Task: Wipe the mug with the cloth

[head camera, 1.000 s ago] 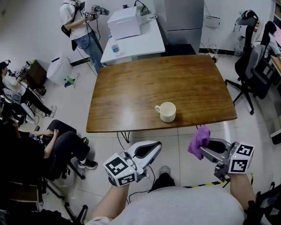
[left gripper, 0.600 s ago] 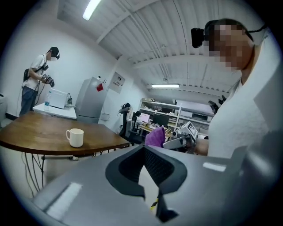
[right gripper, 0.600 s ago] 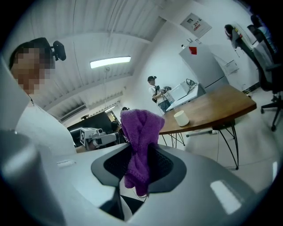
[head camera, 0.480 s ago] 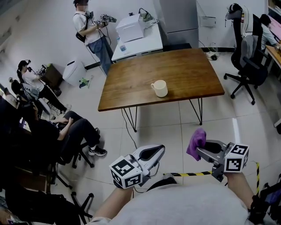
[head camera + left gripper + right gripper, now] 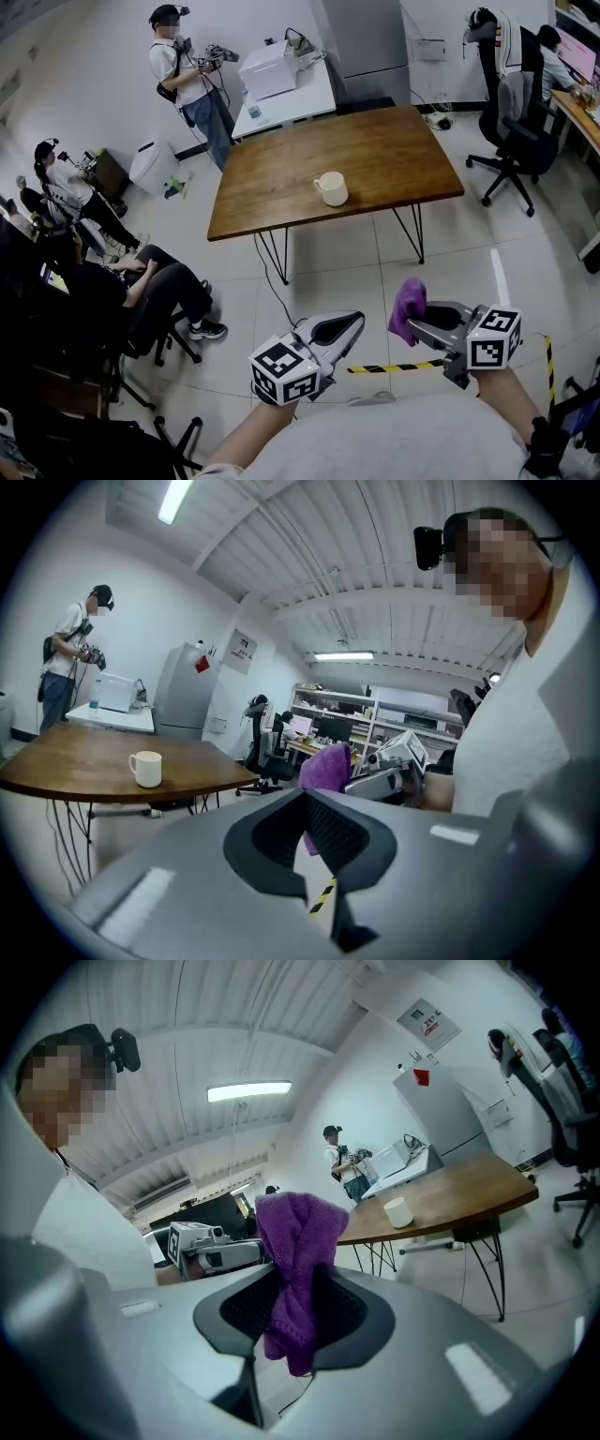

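Observation:
A cream mug (image 5: 331,187) stands upright near the front edge of the brown wooden table (image 5: 281,187), far ahead of both grippers. The mug (image 5: 146,768) shows small at the left of the left gripper view, and the mug (image 5: 398,1212) sits at centre right of the right gripper view. My right gripper (image 5: 410,316) is shut on a purple cloth (image 5: 407,307), which bunches up above its jaws; the cloth (image 5: 295,1260) fills the middle of the right gripper view. My left gripper (image 5: 354,323) is shut with nothing in it, held over the floor beside the right one.
Black office chairs (image 5: 511,122) stand right of the table. A white table with a printer (image 5: 272,70) is behind it, a standing person (image 5: 187,75) beside that. Seated people (image 5: 112,281) are at the left. Yellow-black tape (image 5: 394,367) lies on the tiled floor.
The view has pulled back from the table, so the mug looks smaller and farther. Both grippers keep their states, the cloth still in the right one.

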`<state>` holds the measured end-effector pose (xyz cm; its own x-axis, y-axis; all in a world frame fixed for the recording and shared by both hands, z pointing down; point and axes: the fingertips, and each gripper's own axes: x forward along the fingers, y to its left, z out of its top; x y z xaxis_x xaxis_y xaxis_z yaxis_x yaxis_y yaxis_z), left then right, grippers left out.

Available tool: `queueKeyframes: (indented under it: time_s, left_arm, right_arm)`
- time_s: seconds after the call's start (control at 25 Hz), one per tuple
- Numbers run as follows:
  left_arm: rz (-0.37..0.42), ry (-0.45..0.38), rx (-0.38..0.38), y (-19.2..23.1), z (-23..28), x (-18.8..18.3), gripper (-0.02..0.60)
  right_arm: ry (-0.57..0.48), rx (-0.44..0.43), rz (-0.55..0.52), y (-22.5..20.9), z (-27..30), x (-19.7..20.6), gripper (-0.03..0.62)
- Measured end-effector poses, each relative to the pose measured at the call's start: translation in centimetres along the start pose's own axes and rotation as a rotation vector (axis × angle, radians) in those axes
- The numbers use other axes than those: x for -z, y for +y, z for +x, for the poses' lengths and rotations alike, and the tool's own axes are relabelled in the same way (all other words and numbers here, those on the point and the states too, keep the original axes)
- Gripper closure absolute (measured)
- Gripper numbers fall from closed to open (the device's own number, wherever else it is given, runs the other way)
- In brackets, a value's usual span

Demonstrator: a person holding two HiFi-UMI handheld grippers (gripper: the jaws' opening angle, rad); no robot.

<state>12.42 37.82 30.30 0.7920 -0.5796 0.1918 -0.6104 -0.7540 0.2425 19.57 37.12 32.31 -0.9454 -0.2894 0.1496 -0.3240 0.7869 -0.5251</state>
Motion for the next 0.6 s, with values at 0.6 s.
queueKeyframes:
  time_s: [0.6]
  left_arm:
    - [-0.091, -0.067, 0.032, 0.0, -4.3, -0.3, 0.580]
  right_arm:
    - [0.042, 0.053, -0.041, 4.1, 2.9, 0.8, 0.482]
